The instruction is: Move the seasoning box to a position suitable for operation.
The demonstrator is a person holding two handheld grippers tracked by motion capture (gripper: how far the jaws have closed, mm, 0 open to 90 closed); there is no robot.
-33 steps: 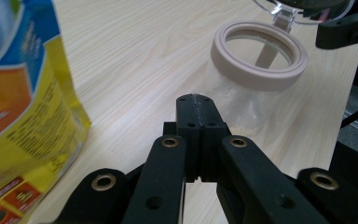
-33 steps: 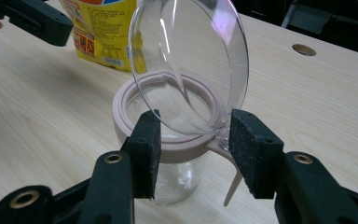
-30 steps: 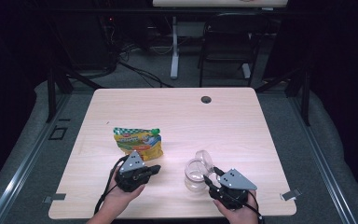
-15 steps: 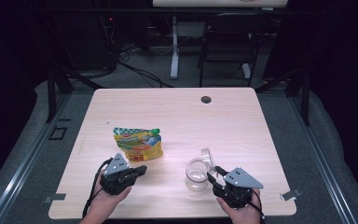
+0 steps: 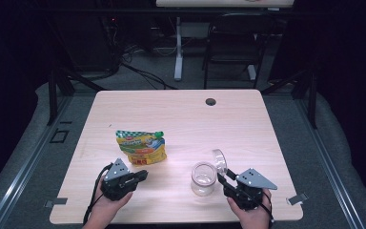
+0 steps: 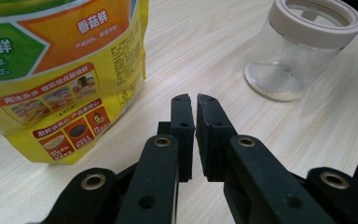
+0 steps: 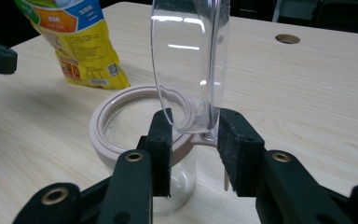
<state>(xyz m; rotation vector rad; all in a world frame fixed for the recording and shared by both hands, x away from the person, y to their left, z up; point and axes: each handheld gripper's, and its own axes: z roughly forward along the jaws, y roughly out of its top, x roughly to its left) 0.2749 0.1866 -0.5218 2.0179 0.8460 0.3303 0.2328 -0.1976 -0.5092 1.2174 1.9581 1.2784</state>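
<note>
Jar (image 5: 203,178) stands at 5 o'clock on the table (image 5: 181,119), near the front edge, with a thin layer of white granules at its base. Its clear hinged lid (image 5: 219,161) is swung up, almost upright, at the jar's 2 o'clock side. Mouth is open.

Right gripper (image 5: 225,177) sits just beside the jar at its 3 o'clock. In the right gripper view the jaws stand on either side of the lid's lower edge (image 7: 191,70); whether they pinch it or merely bracket it, cannot tell.

Left gripper (image 5: 143,174) rests at 7 o'clock on the table, jaws clenched on nothing, tips pointing towards the jar. Pouch (image 5: 140,147) stands upright just past it, at the gripper's 12 o'clock, well apart from the jar. Green cap appears on.

Judged step: jar opened, lid being held back; pouch not yet picked up.

Next move, as I read it: left gripper needs to release its jaws and take the pouch near the top. Right should keep the lid back so the mouth stays clear.

Risk: pouch is soft and may buckle under a low grasp.
</note>
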